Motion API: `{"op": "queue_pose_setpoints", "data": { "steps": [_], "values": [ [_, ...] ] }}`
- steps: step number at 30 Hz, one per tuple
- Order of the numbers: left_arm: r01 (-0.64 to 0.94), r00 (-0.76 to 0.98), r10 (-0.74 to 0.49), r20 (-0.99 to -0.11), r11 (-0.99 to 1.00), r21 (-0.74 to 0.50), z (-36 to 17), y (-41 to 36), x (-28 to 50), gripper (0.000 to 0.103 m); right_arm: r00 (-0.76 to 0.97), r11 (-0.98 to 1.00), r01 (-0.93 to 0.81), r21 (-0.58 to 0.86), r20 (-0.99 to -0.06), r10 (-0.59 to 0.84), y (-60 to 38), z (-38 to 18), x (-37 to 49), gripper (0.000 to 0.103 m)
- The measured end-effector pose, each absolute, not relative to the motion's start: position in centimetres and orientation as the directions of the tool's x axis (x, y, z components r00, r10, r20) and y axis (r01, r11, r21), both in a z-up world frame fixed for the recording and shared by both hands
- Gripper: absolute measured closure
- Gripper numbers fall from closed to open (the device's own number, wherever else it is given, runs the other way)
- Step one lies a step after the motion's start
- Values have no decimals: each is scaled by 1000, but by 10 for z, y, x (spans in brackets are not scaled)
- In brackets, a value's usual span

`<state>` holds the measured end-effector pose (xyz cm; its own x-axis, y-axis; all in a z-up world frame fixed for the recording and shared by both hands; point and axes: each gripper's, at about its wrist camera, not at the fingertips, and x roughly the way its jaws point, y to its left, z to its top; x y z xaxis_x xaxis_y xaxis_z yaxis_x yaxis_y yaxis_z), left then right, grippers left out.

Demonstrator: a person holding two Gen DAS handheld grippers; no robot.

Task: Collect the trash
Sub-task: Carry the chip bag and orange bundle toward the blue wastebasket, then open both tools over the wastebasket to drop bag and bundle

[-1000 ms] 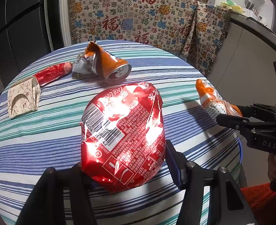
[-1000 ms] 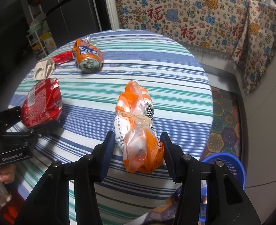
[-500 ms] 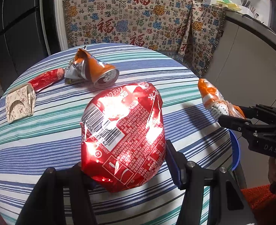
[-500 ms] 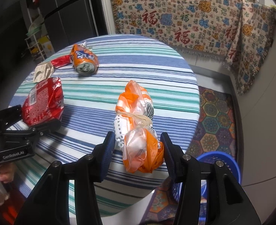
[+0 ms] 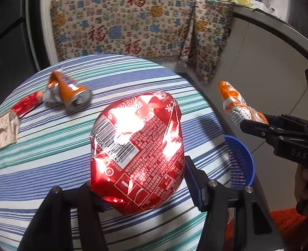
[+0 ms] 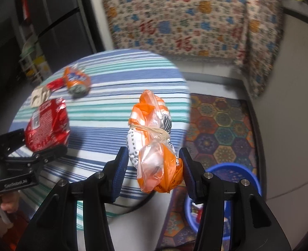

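Note:
My left gripper (image 5: 139,190) is shut on a shiny red snack bag (image 5: 139,148) and holds it above the striped round table (image 5: 39,156). The bag also shows in the right wrist view (image 6: 47,125). My right gripper (image 6: 152,167) is shut on an orange and white plastic bag bundle (image 6: 154,140) tied with a rubber band, held past the table's right edge. The bundle also shows in the left wrist view (image 5: 237,106). A blue mesh trash basket (image 6: 231,177) stands on the floor below the right gripper; it also shows in the left wrist view (image 5: 241,161).
On the far left of the table lie a crushed orange can (image 5: 70,96), a red wrapper (image 5: 27,105) and a folded beige paper (image 5: 4,130). A patterned cloth (image 5: 133,27) hangs behind. A patterned floor mat (image 6: 221,125) lies right of the table.
Both grippers have lifted and moved right with their trash. The orange bundle now hangs off the table edge, and the blue basket has come into fuller view below it.

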<state>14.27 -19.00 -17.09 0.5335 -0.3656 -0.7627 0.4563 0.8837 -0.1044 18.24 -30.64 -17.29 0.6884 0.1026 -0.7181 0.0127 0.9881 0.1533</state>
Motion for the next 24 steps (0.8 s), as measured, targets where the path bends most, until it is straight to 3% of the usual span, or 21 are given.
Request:
{"op": "queue_pose_setpoints", "data": {
  "steps": [10,24],
  "values": [
    [626,423,-487,-764,767,-141,-167,-303,123,44,661,953,243,183,-750,-25,-418,-185,136,52],
    [703,256,-544,-799,672,-232,-223,-416,137,44,567,897,392,206,-821,-59,-494,-211,107,52]
  ]
}}
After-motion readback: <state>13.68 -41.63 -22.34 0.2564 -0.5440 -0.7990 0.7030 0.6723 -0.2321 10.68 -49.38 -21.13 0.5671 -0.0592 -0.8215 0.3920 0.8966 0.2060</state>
